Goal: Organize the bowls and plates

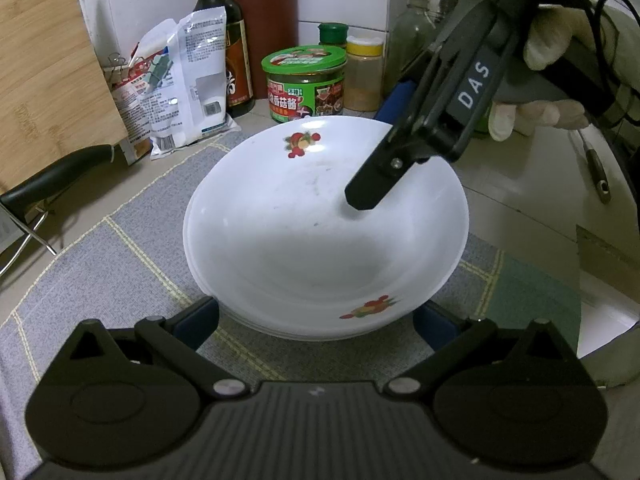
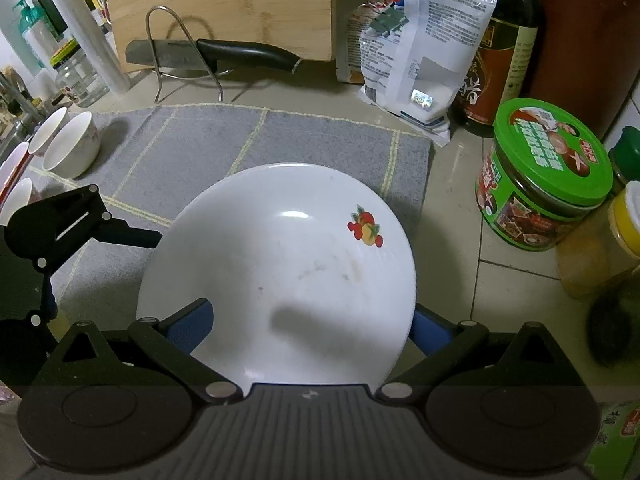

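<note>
Showing bowls [image 2: 70, 146] only in right view.

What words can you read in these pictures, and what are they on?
"DAS": on the right gripper arm.
"香菇酱": on the green-lidded jar.
"不辣": same jar, small badge.
Soy sauce bottle: label too blurred to read.
White packet: print too small to read.
Plates: only fruit pictures, no words.

Your left tool [image 1: 316, 326] sits low with both blue-padded fingers [image 1: 198, 326] spread wide, while your right tool [image 1: 362, 196], held in your gloved hand [image 1: 548, 80], angles steeply downward, its fingers likewise spread wide
</note>
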Available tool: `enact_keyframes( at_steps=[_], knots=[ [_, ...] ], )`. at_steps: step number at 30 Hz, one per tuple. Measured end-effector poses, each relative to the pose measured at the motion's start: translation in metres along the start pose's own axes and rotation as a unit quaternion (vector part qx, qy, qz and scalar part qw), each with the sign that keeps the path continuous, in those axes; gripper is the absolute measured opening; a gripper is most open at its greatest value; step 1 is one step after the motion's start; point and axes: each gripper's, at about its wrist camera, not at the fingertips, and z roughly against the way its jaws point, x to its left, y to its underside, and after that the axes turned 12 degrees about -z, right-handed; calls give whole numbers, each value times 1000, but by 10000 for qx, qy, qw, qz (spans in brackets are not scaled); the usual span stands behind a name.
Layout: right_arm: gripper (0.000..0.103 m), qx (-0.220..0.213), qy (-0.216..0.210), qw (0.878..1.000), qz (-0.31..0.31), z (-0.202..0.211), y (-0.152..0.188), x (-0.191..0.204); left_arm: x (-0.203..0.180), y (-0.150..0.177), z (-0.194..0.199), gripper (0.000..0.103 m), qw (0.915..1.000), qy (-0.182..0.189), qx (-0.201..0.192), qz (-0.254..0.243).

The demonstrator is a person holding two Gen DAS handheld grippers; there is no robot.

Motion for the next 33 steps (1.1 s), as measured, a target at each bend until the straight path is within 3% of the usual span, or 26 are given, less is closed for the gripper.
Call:
enact_keyframes(
  at_steps=[14,20,28,33],
  knots=[
    [103,4,148,9999,58,-1,2,2,1,-1,1,103,10000,-28,-6,-21],
    [103,-389,187,9988,250,12,3,9,-1,0,13,102,9996,-121,-217,144],
    [103,-866,-52,9949,517,23,5,28,-2,17,38,102,9941,-619,-416,793],
    [103,-1200,-297,9885,869,29,6,56,-5,34,68,102,9808,-1208,-572,1423]
  ],
)
